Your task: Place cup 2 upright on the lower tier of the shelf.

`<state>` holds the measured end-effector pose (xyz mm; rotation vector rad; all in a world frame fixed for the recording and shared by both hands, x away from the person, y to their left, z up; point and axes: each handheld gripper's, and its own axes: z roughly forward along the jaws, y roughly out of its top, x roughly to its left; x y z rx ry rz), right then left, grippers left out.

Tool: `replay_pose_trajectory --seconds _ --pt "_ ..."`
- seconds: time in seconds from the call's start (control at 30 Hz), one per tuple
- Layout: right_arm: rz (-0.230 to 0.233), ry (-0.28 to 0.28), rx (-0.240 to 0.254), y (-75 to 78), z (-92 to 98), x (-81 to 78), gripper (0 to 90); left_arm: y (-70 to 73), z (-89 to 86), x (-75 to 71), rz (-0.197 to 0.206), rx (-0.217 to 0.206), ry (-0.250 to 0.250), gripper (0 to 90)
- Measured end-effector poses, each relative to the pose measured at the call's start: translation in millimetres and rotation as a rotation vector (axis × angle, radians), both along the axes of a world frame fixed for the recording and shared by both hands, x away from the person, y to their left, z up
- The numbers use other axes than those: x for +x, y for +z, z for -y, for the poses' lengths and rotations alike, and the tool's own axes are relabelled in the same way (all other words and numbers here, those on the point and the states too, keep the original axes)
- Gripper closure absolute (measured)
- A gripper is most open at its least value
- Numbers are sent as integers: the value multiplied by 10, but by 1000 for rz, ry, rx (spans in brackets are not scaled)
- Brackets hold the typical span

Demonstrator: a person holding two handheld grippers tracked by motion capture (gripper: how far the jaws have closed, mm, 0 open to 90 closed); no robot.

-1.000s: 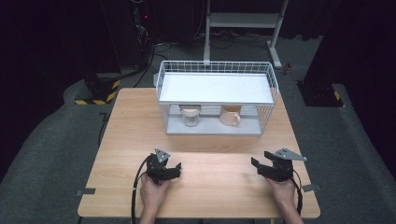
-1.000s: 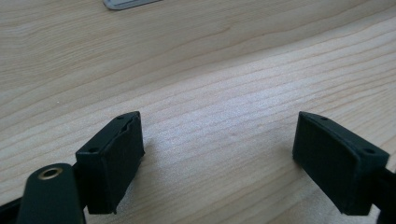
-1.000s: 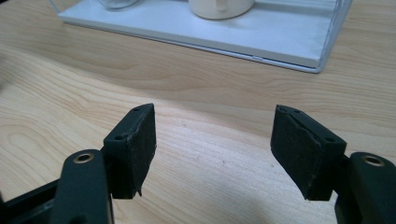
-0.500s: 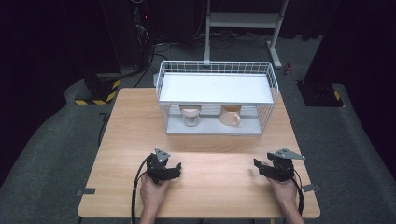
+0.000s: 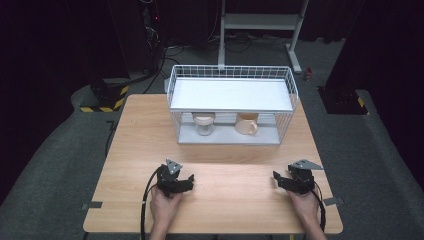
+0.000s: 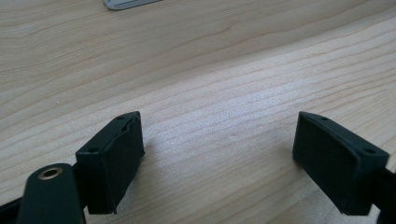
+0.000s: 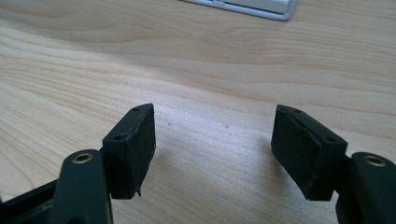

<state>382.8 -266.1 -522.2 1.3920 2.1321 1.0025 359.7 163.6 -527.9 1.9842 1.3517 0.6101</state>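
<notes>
My left gripper point(image 5: 181, 181) rests low on the wooden table point(image 5: 150, 130) near its front edge, held by a hand, jaws open with bare wood between them point(image 6: 219, 140). At the front right, my right gripper point(image 5: 285, 179) is also held low over the wood, open with nothing between its fingers point(image 7: 212, 140). At the back of the table stands a white wire rack point(image 5: 230, 95) with a flat white top. On its lower shelf sit a clear jar with a pale lid point(image 5: 203, 124) and a tan mug point(image 5: 246, 125).
A grey rack base edge point(image 7: 243, 7) shows at the top of the right gripper view. Cables trail from both grippers off the front edge. Dark floor, a metal stand point(image 5: 260, 22) and a yellow-black striped block point(image 5: 102, 102) lie beyond the table.
The right gripper has drifted slightly to the right and toward the front edge. The left gripper has stayed in place.
</notes>
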Motion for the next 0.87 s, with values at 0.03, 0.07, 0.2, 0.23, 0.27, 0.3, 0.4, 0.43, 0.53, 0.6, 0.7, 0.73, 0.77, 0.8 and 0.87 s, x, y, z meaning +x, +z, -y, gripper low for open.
replay_pose_trajectory --seconds 0.03,0.07,0.2,0.23,0.27,0.3,0.4,0.43,0.53,0.6,0.7,0.73,0.77,0.8,0.87 --pt "1 -2 0 1 -1 -1 310 0 0 0 0 0 0 168" --pt "1 1 -3 0 2 1 307 0 0 0 0 0 0 167" --pt "-12 -8 -44 -9 -18 13 288 0 1 -1 0 0 0 167" --pt "-7 -8 -76 -12 -37 10 284 0 1 -1 0 -1 1 167" --pt "-9 -9 -76 -11 -42 9 283 0 1 -2 0 -1 2 167" --pt "-9 -8 -75 -12 -39 11 282 0 2 -2 0 -1 2 168" --pt "-9 -10 -77 -12 -39 11 277 0 2 -3 -1 -1 3 167" --pt "-9 -11 -77 -12 -40 11 276 0 2 -3 0 0 3 167" --pt "-9 -11 -77 -12 -40 11 275 0 2 -3 0 0 3 168" --pt "-10 -11 -77 -12 -39 11 275 0 2 -3 0 -1 3 167" --pt "-9 -11 -77 -12 -39 12 275 1 2 -4 -2 1 3 168" --pt "-9 -11 -77 -12 -39 12 275 0 2 -3 0 0 3 168" --pt "-10 -11 -76 -12 -39 12 275 0 3 -4 0 0 3 168" --pt "-9 -11 -77 -12 -39 12 275 0 3 -4 0 0 4 169" --pt "-9 -11 -77 -12 -39 12 275 0 3 -4 0 0 3 168"
